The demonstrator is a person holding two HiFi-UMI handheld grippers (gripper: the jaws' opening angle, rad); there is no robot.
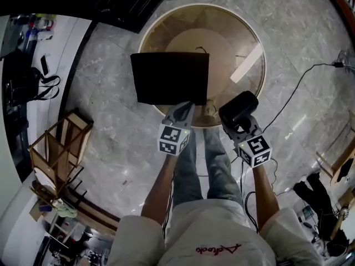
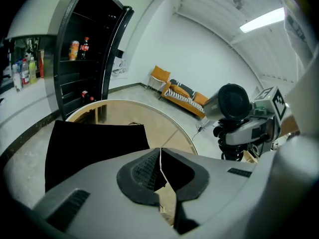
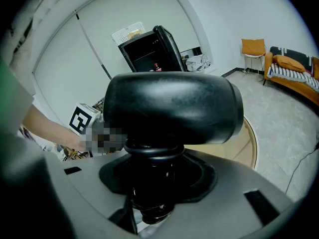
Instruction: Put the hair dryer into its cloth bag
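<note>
Standing over a round wooden tabletop [image 1: 224, 40] is one person, seen from above, with a gripper in each hand.

- Left gripper [image 1: 184, 106]: jaws pressed together, pinching the near edge of the cloth bag [image 1: 169, 85]. Its marker cube [image 1: 173, 140] faces up.
- Cloth bag: black, flat and rectangular. It is held out over the near-left part of the tabletop and hides that stretch of the rim. In the left gripper view it spreads away to the left of the shut jaws [image 2: 94, 148].
- Right gripper [image 1: 239, 127]: jaws partly apart and clamped on the handle of the hair dryer [image 1: 238, 108].
- Hair dryer: black, with its barrel uppermost. It sits just beside the bag's right edge, apart from it and outside the bag. The barrel [image 3: 172, 108] fills the middle of the right gripper view and blocks most of what lies beyond. From the left gripper view its round grille end [image 2: 233, 102] faces the camera.
- Floor [image 1: 111, 65]: grey marble.
- Wooden chair [image 1: 58, 148]: left of the person, well apart from the tabletop.
- Black cabinet [image 2: 84, 59]: open shelves carrying bottles [image 2: 75, 49].
- Cable [image 1: 302, 85]: trails over the floor on the right.
- Orange sofa [image 2: 187, 96] and orange chair [image 2: 160, 76]: against the far wall.
</note>
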